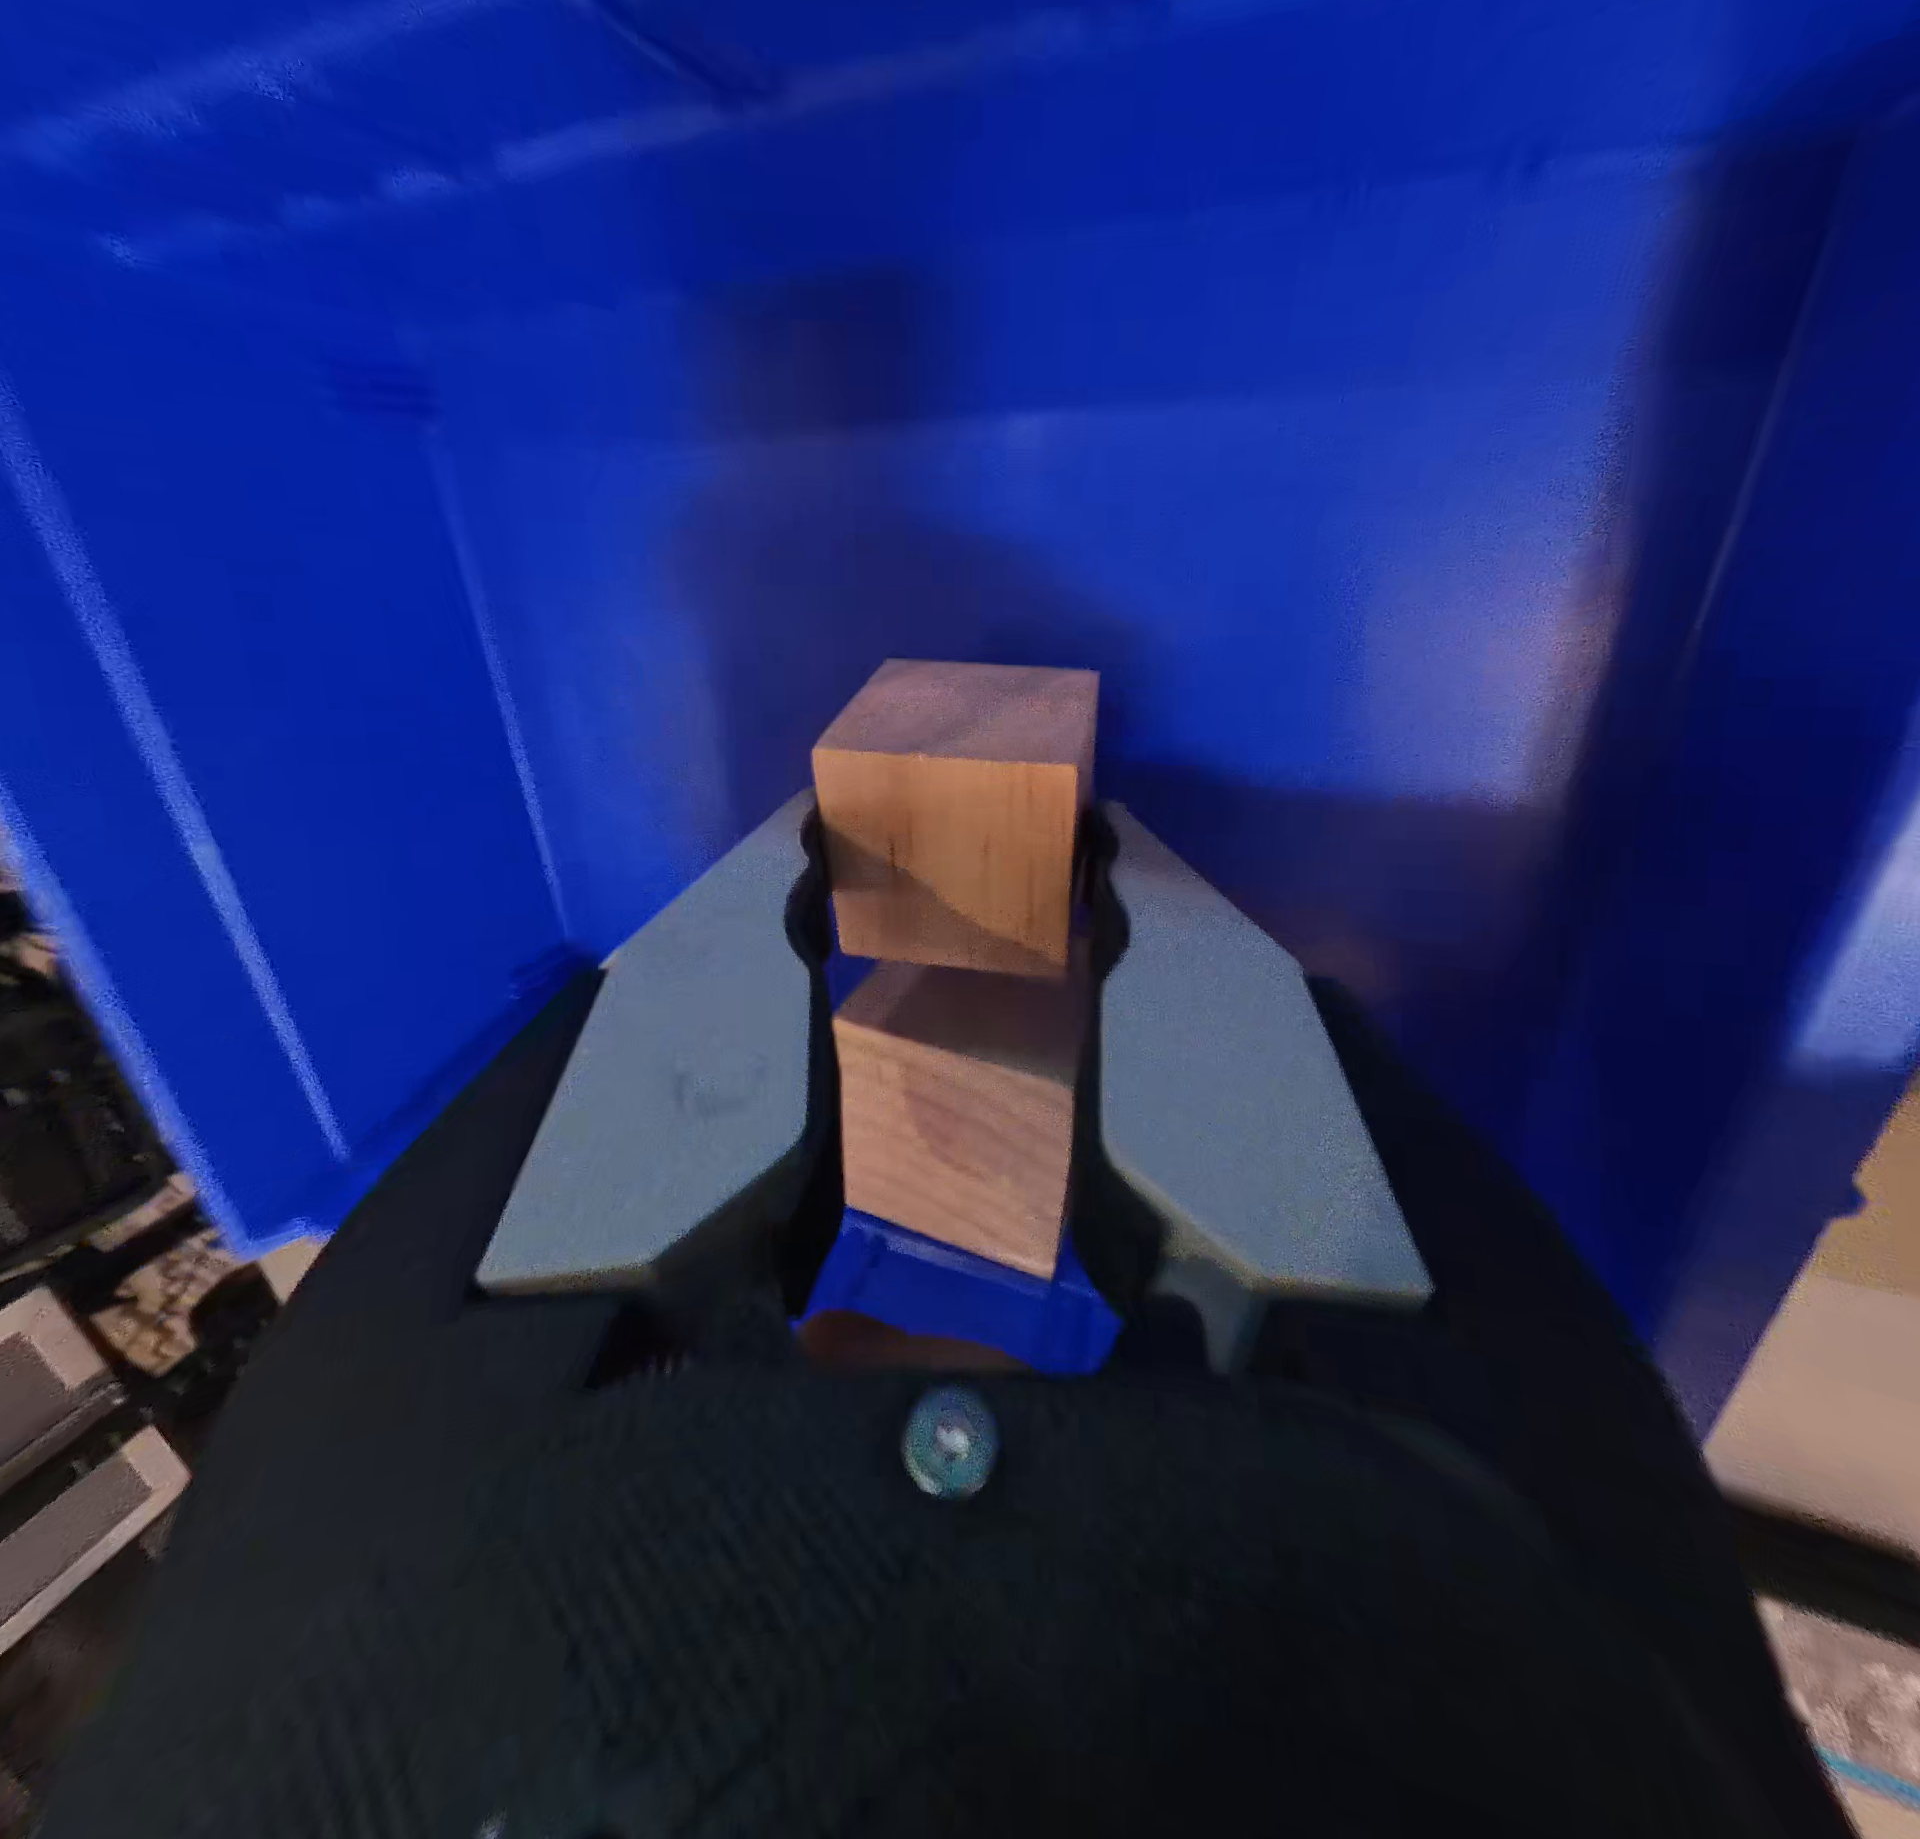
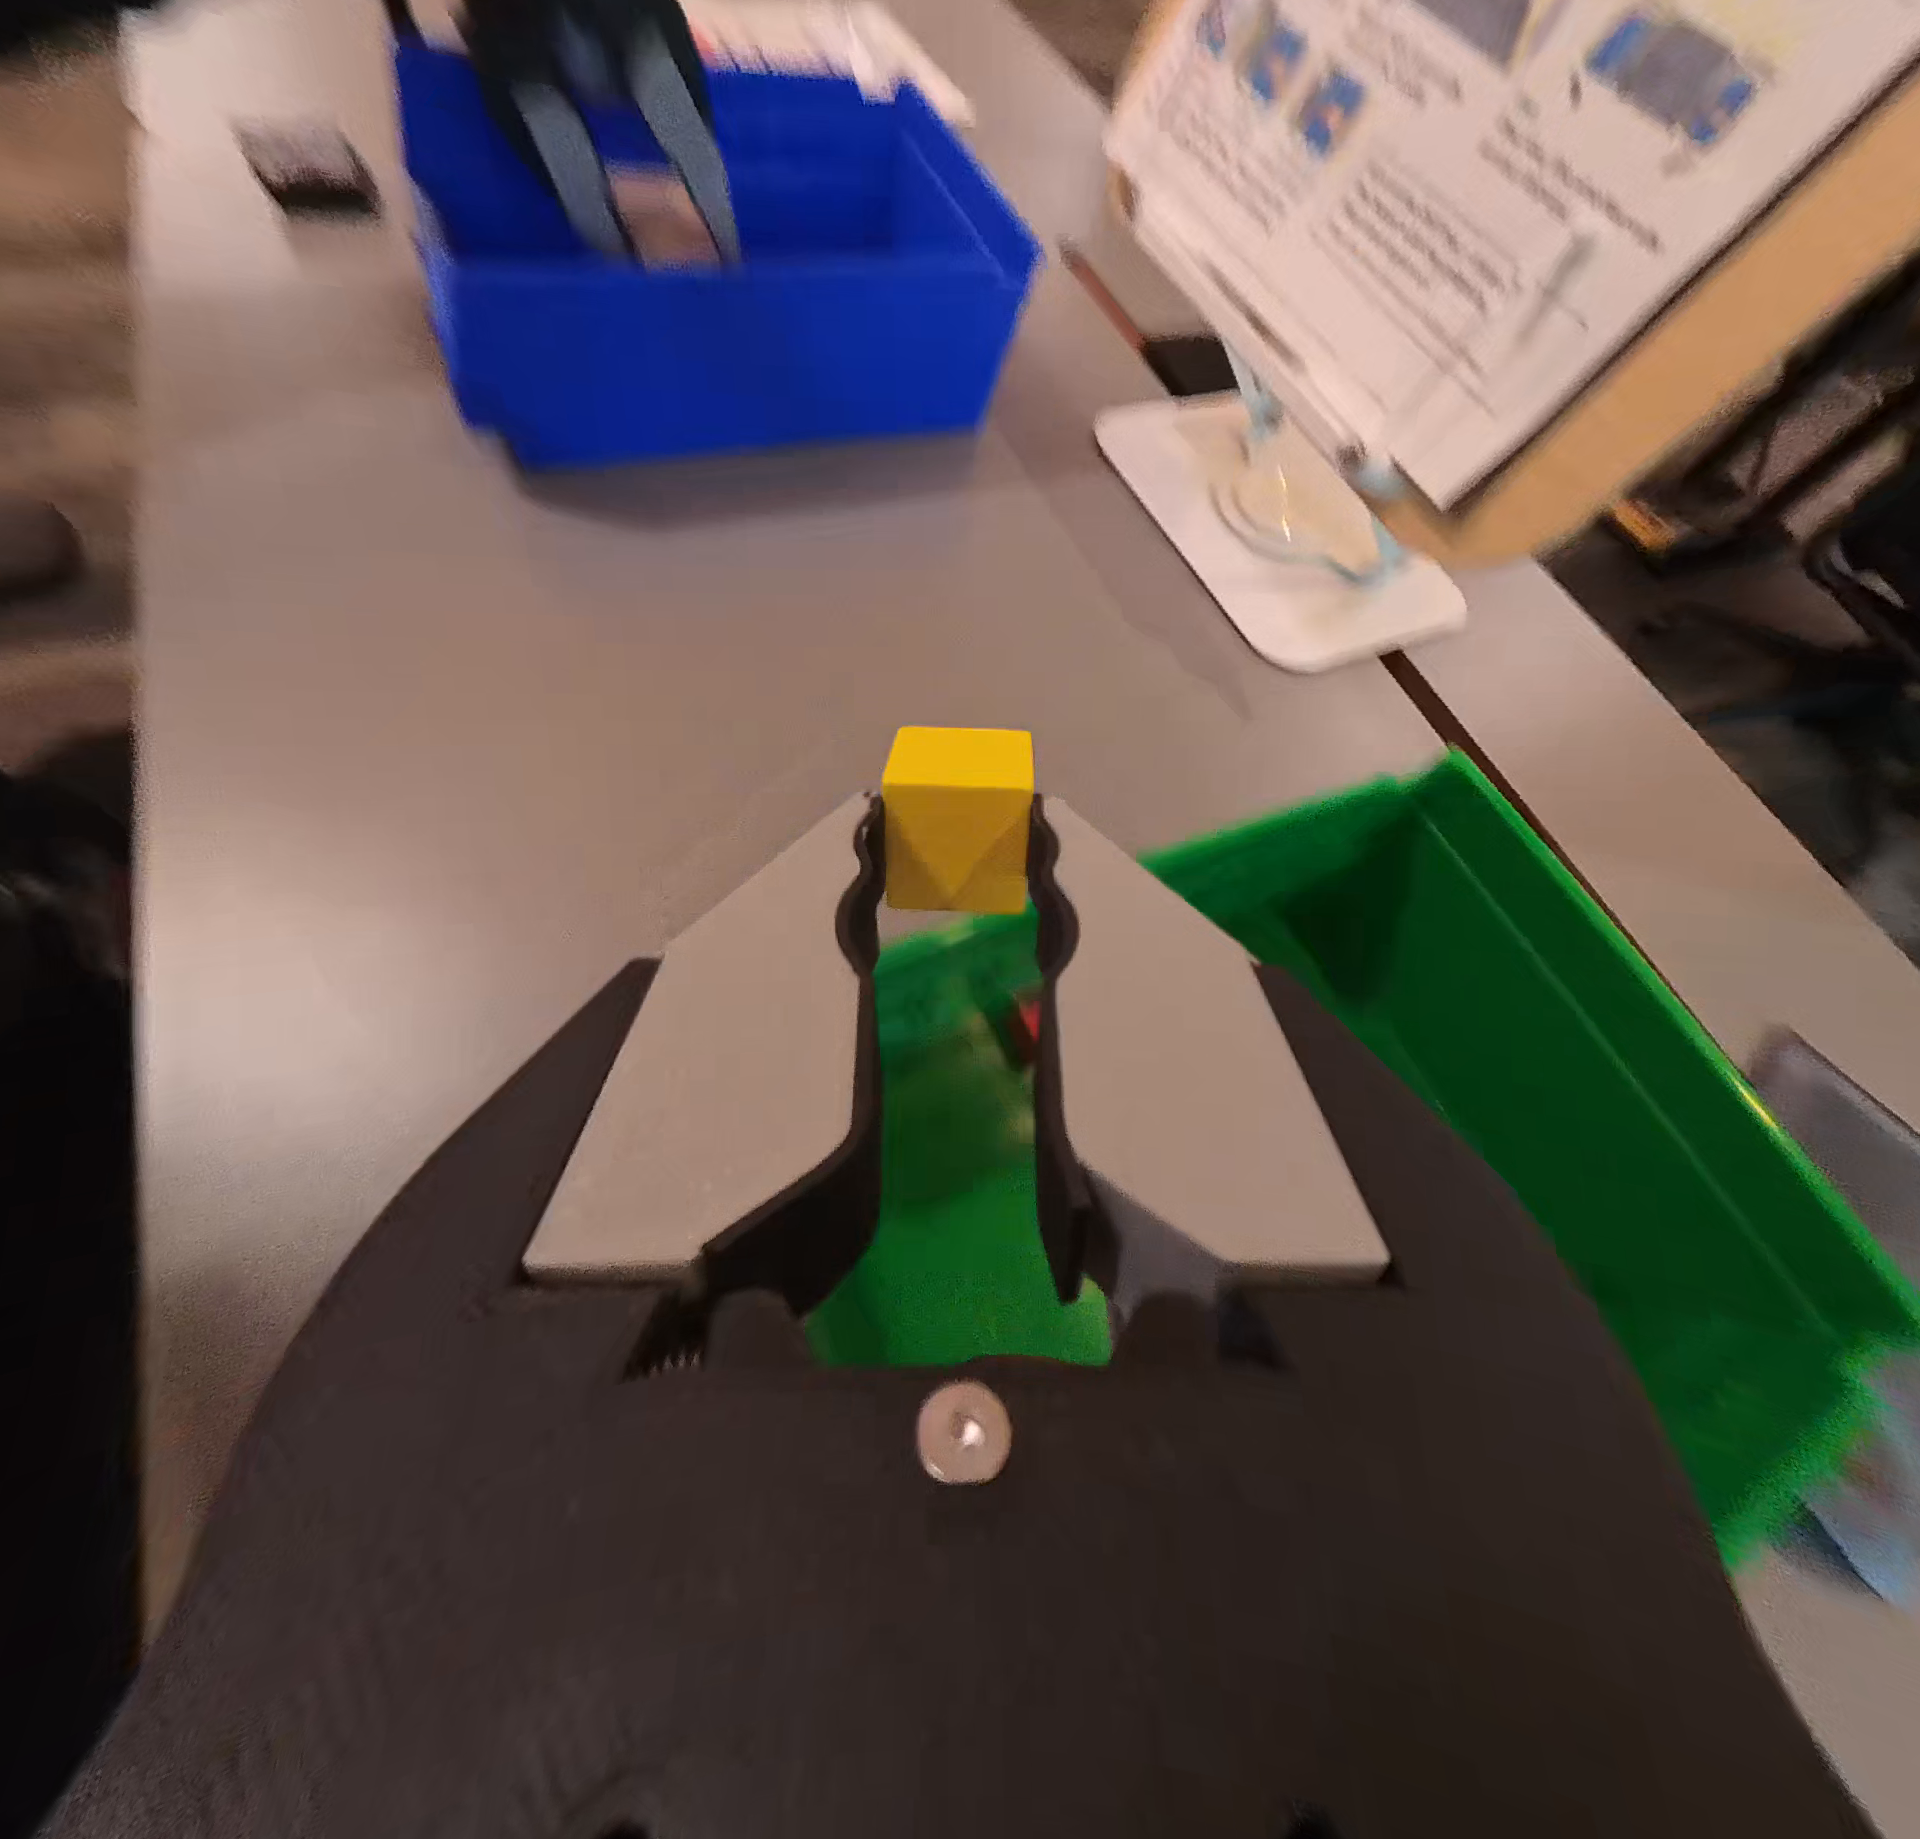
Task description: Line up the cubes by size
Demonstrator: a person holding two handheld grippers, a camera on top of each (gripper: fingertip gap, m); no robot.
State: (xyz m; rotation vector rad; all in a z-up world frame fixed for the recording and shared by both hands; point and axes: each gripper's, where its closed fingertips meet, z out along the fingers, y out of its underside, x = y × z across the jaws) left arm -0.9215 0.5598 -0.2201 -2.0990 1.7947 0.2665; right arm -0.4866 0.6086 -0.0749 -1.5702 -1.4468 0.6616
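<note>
Gripping wooden cube (image 1: 954, 833) inside blue bin (image 1: 1351, 439) | right gripper (image 2: 958, 833) clamps yellow cube (image 2: 956, 821)

Bin (image 2: 727, 355) on table (image 2: 520, 698), 11 o'clock, far; stand (image 2: 1288, 532) 1 o'clock; second bin (image 2: 1558, 1062) 3 o'clock, near.

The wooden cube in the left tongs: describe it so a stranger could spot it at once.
Look inside the blue bin. The left tongs grip a plain wooden cube at their tips. A second wooden cube lies nearer the camera between the fingers, ungripped; only the held one sits at the fingertips.
</note>
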